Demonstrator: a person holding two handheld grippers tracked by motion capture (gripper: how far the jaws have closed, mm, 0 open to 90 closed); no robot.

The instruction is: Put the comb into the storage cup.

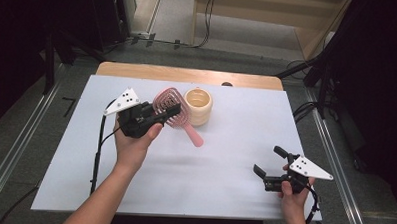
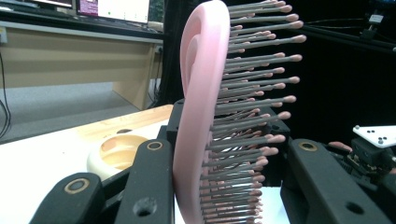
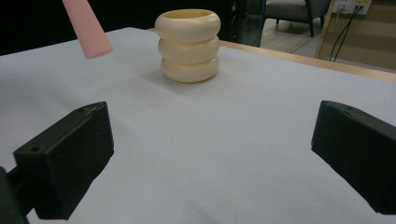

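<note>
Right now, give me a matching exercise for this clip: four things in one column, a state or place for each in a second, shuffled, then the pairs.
Things:
1. pink hairbrush
2. cream cup
3. left gripper
4. right gripper

States:
a. jaws apart, nothing between them
b. stands upright on the white table
c. clamped by its head, handle off the table
d. shut on the brush head

Pairs: 1-c, 2-b, 3-d, 4-a
</note>
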